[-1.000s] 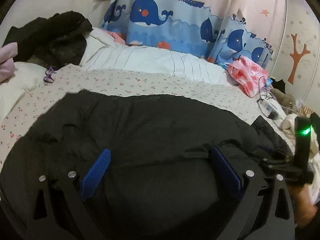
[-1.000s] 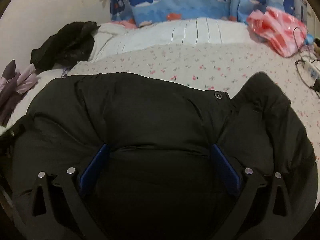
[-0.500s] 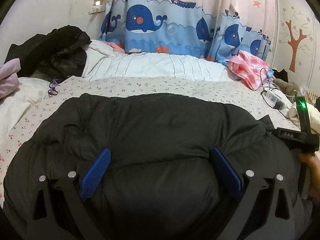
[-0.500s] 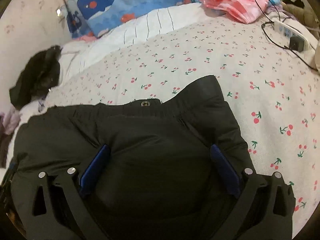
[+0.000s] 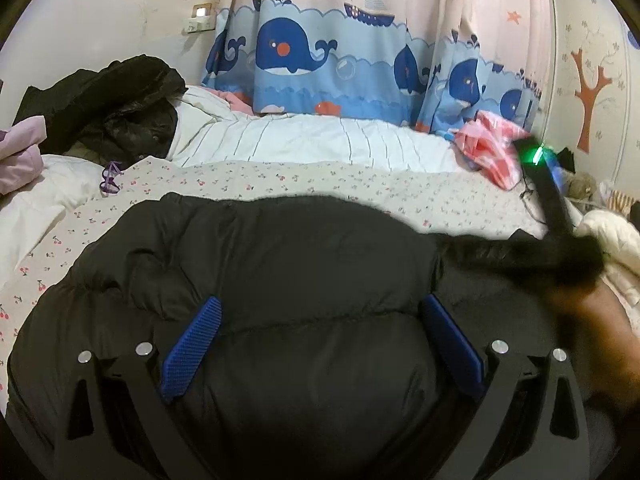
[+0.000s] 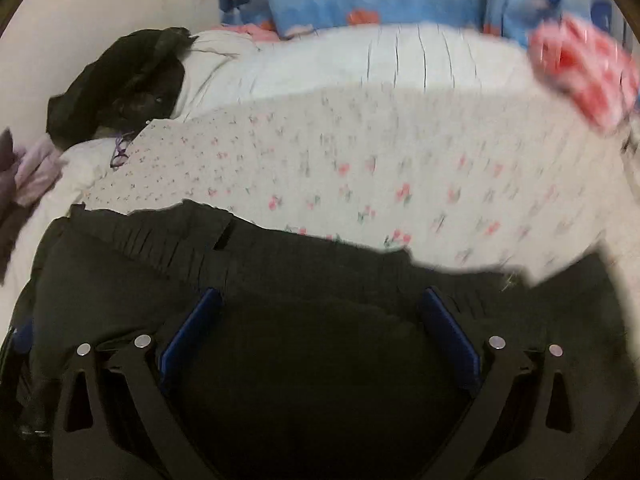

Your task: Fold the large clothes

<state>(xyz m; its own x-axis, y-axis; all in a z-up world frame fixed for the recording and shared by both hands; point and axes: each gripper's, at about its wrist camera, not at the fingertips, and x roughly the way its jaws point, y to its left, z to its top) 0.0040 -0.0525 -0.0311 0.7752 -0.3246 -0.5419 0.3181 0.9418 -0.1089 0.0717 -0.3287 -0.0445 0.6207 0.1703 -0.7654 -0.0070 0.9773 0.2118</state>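
A bulky black coat [image 5: 280, 264] lies spread across a bed [image 5: 360, 184] with a cherry-print sheet, filling the lower half of both wrist views. It is a padded, quilted garment, puffy and thick.

The left tongs [image 5: 320, 344] stand wide apart, their blue pads [image 5: 192, 348] on either side of a fat quilted roll of the coat. Whether they press into the cloth or only sit over it cannot be told. The right tongs [image 6: 318, 336] are also spread wide over the coat's right part, near a dark edge that reads as ribbed or pleated. That view is smeared by motion, so contact there is unclear too. In the left view the right tongs show as a blurred dark bar with a green light, far right, above a hand [image 5: 592, 320].

Beyond the coat are a striped white quilt [image 5: 320, 140], a pile of dark clothes [image 5: 112, 112] at the left, a pink checked cloth [image 5: 492, 148] at the right, and a whale-print curtain [image 5: 340, 52] behind.

The step appears to be flattening or gathering the coat for a fold. Padded cloth springs back, so each side likely needs a full pinch through all layers near the edge. Both sides should probably be moved together, keeping the edge level, then the fold pressed down to push air out. A shallow pinch may slip off the smooth shell.
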